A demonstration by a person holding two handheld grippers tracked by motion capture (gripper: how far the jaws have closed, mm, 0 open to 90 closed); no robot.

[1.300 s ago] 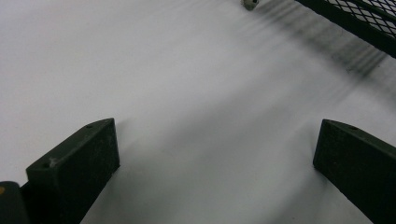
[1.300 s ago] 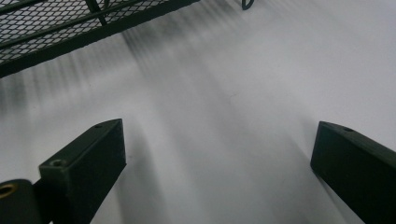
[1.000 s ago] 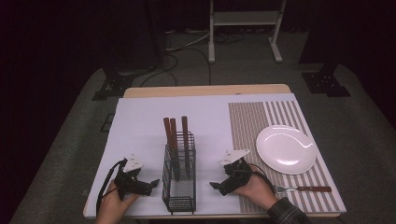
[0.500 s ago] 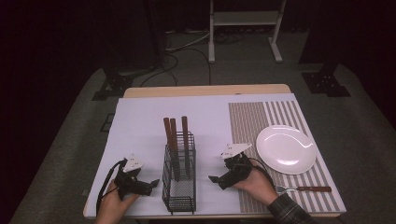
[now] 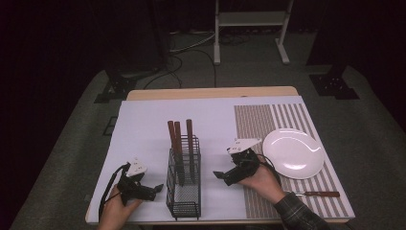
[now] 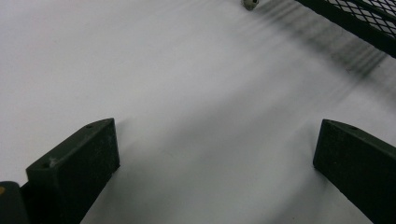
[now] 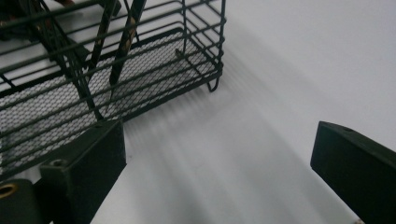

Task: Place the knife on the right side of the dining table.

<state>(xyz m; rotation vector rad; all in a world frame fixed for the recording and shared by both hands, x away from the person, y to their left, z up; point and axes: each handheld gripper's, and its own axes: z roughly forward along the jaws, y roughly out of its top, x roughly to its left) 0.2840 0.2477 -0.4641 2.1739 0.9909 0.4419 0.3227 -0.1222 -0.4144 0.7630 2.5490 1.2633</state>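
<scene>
Both hand-held grippers gape empty, right hand-held gripper (image 5: 223, 176) near the black wire-mesh caddy (image 5: 184, 197) mid-table holding three wooden-handled utensils (image 5: 178, 140); we should approach one handle from above, squarely.

Desk (image 5: 143, 124) lit bright from overhead against dark surroundings, soft streaked shadows under the wire rack (image 7: 140, 79), both gripper views slightly motion-blurred.

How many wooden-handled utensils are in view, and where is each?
4. Three stand upright in the black wire caddy: two side by side, one to their right. The fourth lies on the striped placemat near the plate. Shorter ones in the caddy may be hidden.
</scene>
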